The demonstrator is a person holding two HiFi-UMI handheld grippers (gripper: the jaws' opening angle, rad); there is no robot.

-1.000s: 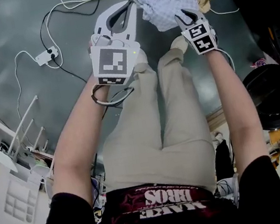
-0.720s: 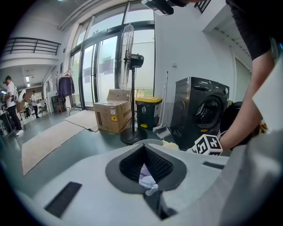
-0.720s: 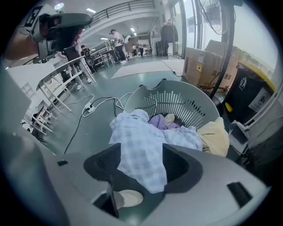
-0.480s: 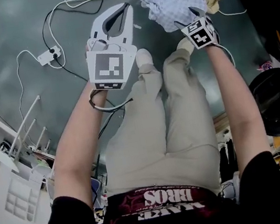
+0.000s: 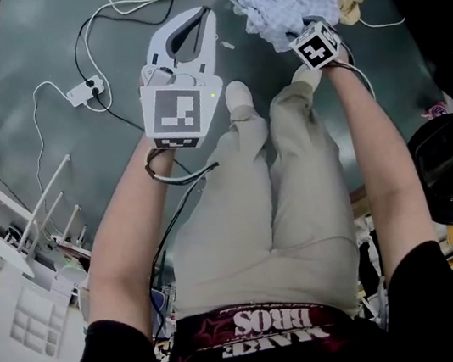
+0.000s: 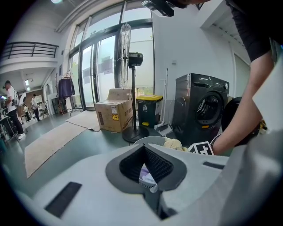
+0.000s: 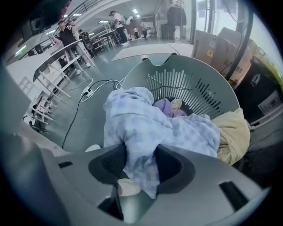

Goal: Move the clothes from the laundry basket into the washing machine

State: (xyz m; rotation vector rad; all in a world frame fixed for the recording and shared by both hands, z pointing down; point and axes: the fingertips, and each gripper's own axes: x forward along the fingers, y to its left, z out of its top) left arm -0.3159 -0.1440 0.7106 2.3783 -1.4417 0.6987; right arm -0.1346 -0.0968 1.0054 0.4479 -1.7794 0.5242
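The grey floor spreads out below me, with white cables looping over it on the left. In the left tool's view the dark washer stands far off to the right by the wall. A bin and a cardboard box stand to its left by the windows.

The grey basket sits on the floor just beyond my feet, heaped with clothes. A checked cloth lies on top and spills over the near rim. A yellow cloth hangs over the right rim. A purple cloth shows deeper in, against the slotted far wall.

My right tool points steeply down at the near edge of the heap. Its jaws are closing with a fold of the checked cloth between them, and the fold touches both pads.

My left tool hangs over the bare floor to the left of the basket. Its jaws are together and it carries nothing.

A white power strip lies on the floor further left, on one of the cables.
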